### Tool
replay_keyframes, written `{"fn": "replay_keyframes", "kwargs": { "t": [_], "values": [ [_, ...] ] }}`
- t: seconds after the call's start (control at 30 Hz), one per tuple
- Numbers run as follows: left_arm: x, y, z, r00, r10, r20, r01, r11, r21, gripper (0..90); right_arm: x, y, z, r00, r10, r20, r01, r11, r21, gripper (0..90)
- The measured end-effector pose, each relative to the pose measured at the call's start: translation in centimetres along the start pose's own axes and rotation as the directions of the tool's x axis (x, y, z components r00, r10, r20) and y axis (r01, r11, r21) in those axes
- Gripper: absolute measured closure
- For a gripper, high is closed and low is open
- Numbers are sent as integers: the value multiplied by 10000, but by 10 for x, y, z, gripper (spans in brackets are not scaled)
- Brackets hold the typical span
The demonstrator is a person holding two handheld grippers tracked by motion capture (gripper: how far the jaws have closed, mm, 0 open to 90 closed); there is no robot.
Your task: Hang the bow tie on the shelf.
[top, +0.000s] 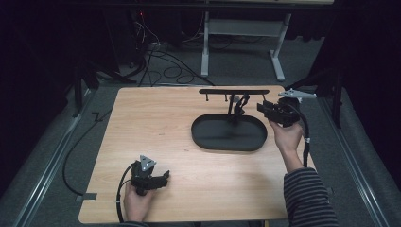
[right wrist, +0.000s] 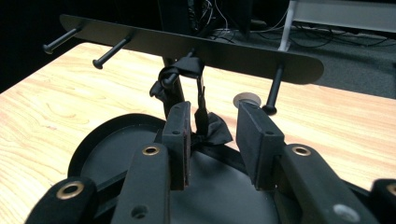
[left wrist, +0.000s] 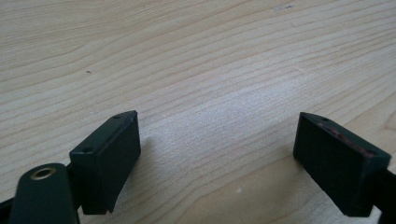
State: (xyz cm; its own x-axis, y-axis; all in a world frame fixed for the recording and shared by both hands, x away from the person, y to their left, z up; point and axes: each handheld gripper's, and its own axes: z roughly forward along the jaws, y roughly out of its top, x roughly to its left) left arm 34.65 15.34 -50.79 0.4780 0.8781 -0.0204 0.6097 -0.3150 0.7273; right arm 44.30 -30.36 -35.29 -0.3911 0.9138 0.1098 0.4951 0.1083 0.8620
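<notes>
A black stand rises from an oval tray (top: 208,137) at the table's right middle, and its flat crossbar (top: 234,91) carries several pegs. From one peg hangs a black strap (top: 241,105) with a knotted end. My right gripper (top: 261,108) is level with it from the right. In the right gripper view the strap (right wrist: 201,109) dangles between the parted jaws of that gripper (right wrist: 215,109), close to the left pad, and the pads do not press on it. Near the front edge my left gripper (top: 161,178) rests open, with bare wood between its jaws (left wrist: 217,154).
A wooden table (top: 156,123) carries the stand. Beyond the crossbar (right wrist: 224,53), a small white disc (right wrist: 246,99) lies on the wood. Cables (top: 165,66) and a white frame (top: 241,38) are on the floor behind the far edge. Dark rails flank both sides.
</notes>
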Motion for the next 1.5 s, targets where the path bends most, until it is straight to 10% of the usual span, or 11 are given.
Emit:
{"fn": "replay_keyframes", "kwargs": {
  "t": [1.5],
  "values": [
    [0, 0, 0, 10000, 7, 7, -7, 10000, 1, 153, -3, -28, -39, 9993, 59, -375, -76, 9990, -434, 646]
  ]
}}
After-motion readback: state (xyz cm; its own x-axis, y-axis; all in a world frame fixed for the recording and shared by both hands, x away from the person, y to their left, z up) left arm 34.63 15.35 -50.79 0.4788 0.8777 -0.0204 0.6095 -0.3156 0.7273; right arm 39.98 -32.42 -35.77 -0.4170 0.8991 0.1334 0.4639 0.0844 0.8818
